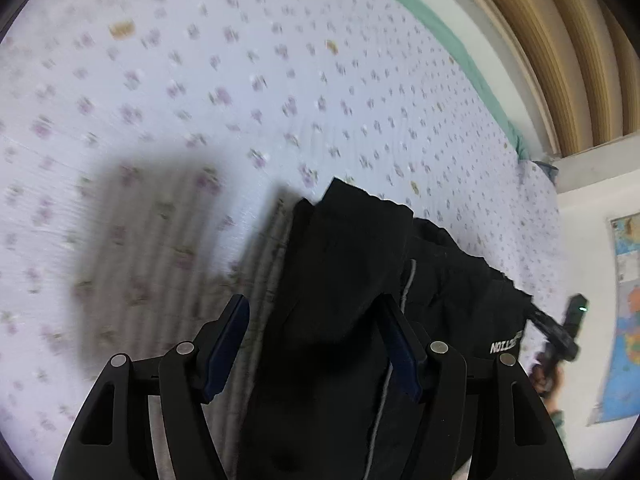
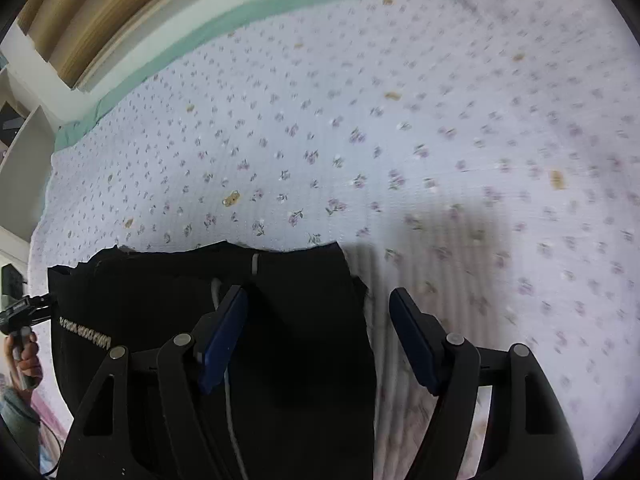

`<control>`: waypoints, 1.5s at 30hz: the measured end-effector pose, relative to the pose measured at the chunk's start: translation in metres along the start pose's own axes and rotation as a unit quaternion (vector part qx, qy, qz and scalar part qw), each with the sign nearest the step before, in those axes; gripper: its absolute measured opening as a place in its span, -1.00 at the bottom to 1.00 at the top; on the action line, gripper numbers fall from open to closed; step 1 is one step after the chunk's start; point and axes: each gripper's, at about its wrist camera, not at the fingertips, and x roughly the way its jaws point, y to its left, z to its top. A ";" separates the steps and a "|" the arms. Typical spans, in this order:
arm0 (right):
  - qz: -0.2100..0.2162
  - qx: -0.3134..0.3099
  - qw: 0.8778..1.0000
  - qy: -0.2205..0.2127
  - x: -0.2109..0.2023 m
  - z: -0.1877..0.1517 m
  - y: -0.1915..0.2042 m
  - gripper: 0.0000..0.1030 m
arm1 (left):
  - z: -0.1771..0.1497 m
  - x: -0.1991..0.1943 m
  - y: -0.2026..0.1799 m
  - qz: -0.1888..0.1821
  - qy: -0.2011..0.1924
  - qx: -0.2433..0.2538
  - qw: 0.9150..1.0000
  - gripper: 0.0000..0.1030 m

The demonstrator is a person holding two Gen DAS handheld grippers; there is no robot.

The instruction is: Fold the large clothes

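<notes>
A black garment (image 1: 340, 280) with white lettering and a grey stripe hangs lifted above the flowered bed sheet (image 1: 240, 80). In the left wrist view it drapes between the wide-apart fingers of my left gripper (image 1: 316, 344), over the right finger. In the right wrist view the same garment (image 2: 288, 320) hangs between the fingers of my right gripper (image 2: 320, 340), over the left finger. Both sets of jaws stand wide apart, with no pinch on the cloth visible. The other gripper (image 1: 560, 332) shows at the garment's far end.
The bed (image 2: 360, 120) has a white sheet with purple flowers and a green edge (image 2: 240, 12) along a wooden headboard. A map poster (image 1: 628, 320) hangs on the wall at right. A person's hand (image 2: 24, 352) holds the left gripper handle.
</notes>
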 end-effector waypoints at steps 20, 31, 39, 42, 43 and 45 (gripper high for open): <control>-0.173 -0.051 0.972 -0.148 -0.074 0.034 0.057 -0.80 | 0.037 -0.034 -0.080 0.029 -0.128 0.071 0.989 -0.77; -0.033 0.043 0.996 -0.075 -0.025 0.017 -0.003 0.05 | 0.041 0.041 -0.030 0.052 -0.049 0.022 0.997 -0.75; -0.049 -0.023 0.998 0.027 0.027 0.015 0.008 -0.51 | 0.031 0.031 -0.038 0.069 -0.061 0.031 0.995 -0.75; -0.098 -0.069 0.993 -0.014 0.011 0.015 0.031 -0.68 | 0.028 0.012 -0.042 0.068 -0.081 0.031 0.994 -0.75; -0.113 -0.073 0.990 -0.032 0.001 0.017 0.036 -0.69 | 0.028 0.004 -0.043 0.064 -0.088 0.031 0.994 -0.75; -0.147 -0.081 0.984 -0.066 -0.014 0.024 0.045 -0.74 | 0.027 -0.016 -0.045 0.045 -0.107 0.023 0.993 -0.75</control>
